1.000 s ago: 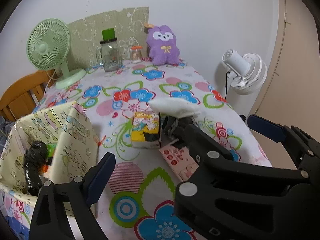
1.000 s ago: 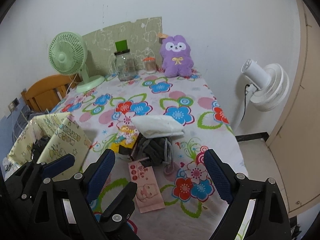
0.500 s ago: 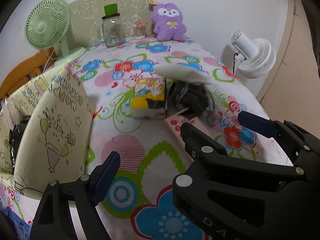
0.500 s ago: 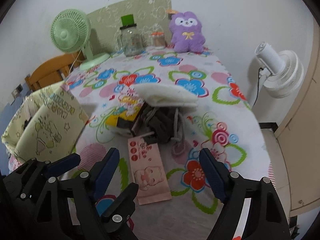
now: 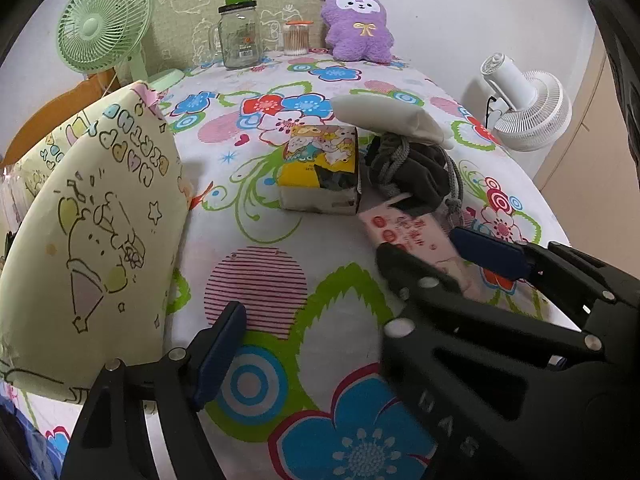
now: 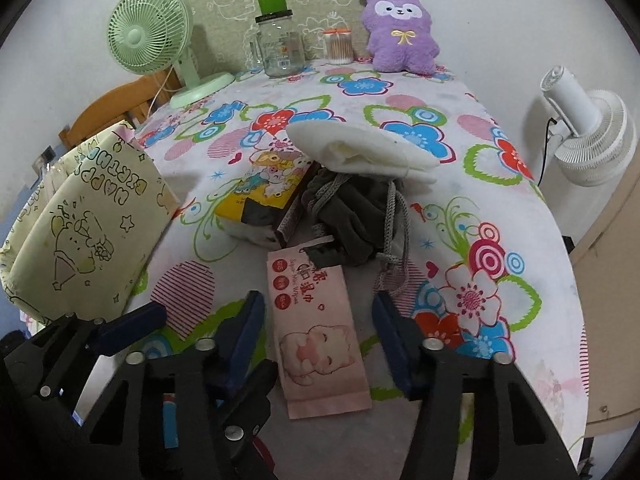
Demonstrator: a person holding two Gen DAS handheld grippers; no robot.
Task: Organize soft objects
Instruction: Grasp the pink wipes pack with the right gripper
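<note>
Table layout: a cluster of soft things in the middle, a bag at the left edge, stand-up items along the back.

On the table (image 6: 520, 216), the wipes pack (image 6: 316, 328) lies nearest, between the open fingers of the right gripper (image 6: 320, 340); behind it sit the tissue box (image 6: 260, 200) on the left and the drawstring pouch (image 6: 356, 216) touching it on the right, with the folded cloth (image 6: 360, 150) resting on top of both. The gift bag (image 6: 88, 232) stands at the left edge. Along the back, left to right: desk fan (image 6: 148, 36), jar (image 6: 278, 48), swab holder (image 6: 339, 46), plush toy (image 6: 400, 32). A second fan (image 6: 588, 136) stands off the table's right side.
</note>
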